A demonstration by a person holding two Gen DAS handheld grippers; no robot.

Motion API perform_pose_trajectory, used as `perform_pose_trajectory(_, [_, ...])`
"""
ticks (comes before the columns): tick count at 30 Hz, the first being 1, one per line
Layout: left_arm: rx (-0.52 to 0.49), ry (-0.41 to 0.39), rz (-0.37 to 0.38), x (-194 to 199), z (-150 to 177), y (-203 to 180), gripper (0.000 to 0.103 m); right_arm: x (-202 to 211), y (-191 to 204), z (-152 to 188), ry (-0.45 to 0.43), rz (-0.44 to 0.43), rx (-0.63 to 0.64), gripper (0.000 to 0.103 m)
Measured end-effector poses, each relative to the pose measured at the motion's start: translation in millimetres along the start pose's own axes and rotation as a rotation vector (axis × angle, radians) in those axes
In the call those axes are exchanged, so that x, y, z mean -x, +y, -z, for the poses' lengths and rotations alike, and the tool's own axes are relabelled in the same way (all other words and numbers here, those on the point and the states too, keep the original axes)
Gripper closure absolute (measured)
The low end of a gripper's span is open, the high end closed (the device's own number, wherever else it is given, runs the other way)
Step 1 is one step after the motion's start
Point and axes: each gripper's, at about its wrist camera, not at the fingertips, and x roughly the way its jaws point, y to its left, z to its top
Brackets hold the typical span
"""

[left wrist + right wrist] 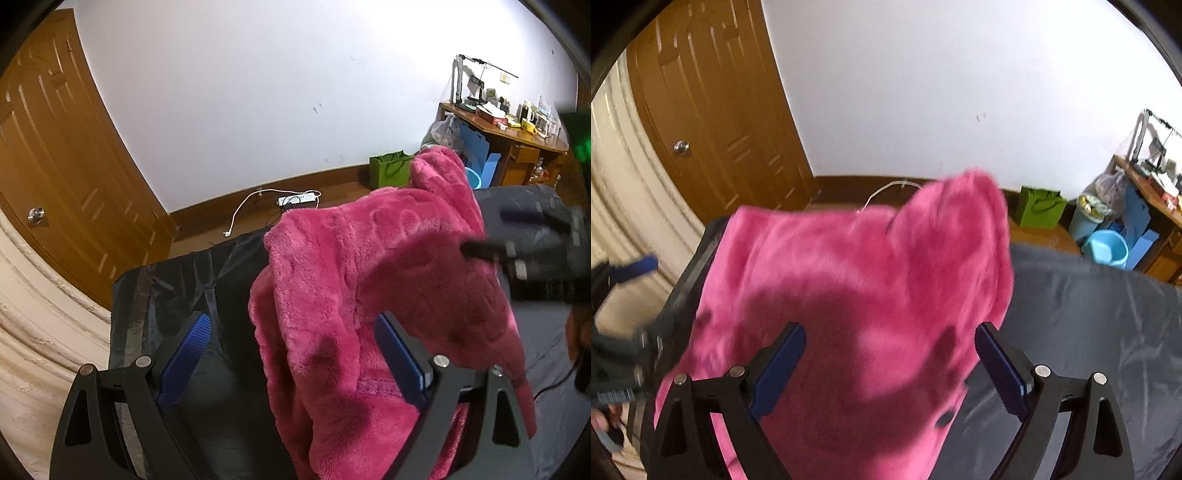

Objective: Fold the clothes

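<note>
A pink fleece garment (369, 280) lies bunched on a dark sheet (177, 280), and its far end rises in a hump (439, 166). My left gripper (291, 321) is open. The garment's left edge falls between its blue pads, and neither pad presses on it. In the right wrist view the garment (849, 266) is blurred. My right gripper (891, 328) hangs open over its near part with nothing pinched. The right gripper (517, 251) also shows as a dark blur at the garment's right side. One blue pad (639, 266) of the left gripper appears at the left edge.
A wooden door (55, 166) and cream quilted padding (33, 332) stand to the left. On the floor beyond lie a white power strip (299, 199), a green bag (389, 170) and a blue bucket (1106, 253). A cluttered wooden desk (517, 136) stands at far right. Bare sheet (1089, 332) spreads right.
</note>
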Motion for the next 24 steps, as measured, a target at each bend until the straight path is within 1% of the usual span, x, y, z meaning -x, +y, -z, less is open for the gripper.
perform_pose_trajectory(3, [-0.012, 0.013, 0.0, -4, 2, -3, 0.01, 0, 2, -15, -0.021, -0.003, 0.022, 0.009])
perform_pose_trajectory(5, [-0.019, 0.022, -0.001, -8, 3, -5, 0.01, -4, 6, -17, -0.01, -0.018, 0.036, 0.009])
perform_pose_trajectory(7, [-0.026, 0.032, -0.002, -11, 5, -6, 0.01, -25, 7, -25, 0.023, -0.033, 0.058, 0.009])
perform_pose_trajectory(11, [-0.029, 0.063, 0.0, -22, 10, -6, 0.01, -66, 7, -32, 0.111, -0.029, 0.092, 0.009])
perform_pose_trajectory(14, [0.0, 0.104, 0.036, -34, 15, -1, 0.01, -93, 7, -28, 0.175, -0.015, 0.097, 0.008])
perform_pose_trajectory(17, [0.065, 0.137, 0.091, -43, 18, 8, 0.01, -109, 1, -22, 0.218, -0.013, 0.066, 0.001])
perform_pose_trajectory(18, [0.08, 0.138, 0.099, -42, 18, 10, 0.01, -112, 0, -21, 0.232, -0.017, 0.056, 0.001])
perform_pose_trajectory(20, [0.1, 0.137, 0.11, -36, 19, 15, 0.01, -111, -2, -20, 0.238, -0.019, 0.057, 0.001])
perform_pose_trajectory(22, [0.121, 0.123, 0.133, -20, 17, 18, 0.01, -109, -3, -20, 0.235, -0.017, 0.061, 0.001])
perform_pose_trajectory(24, [0.133, 0.098, 0.179, -4, 15, 22, 0.01, -102, 0, -19, 0.215, -0.004, 0.061, 0.001])
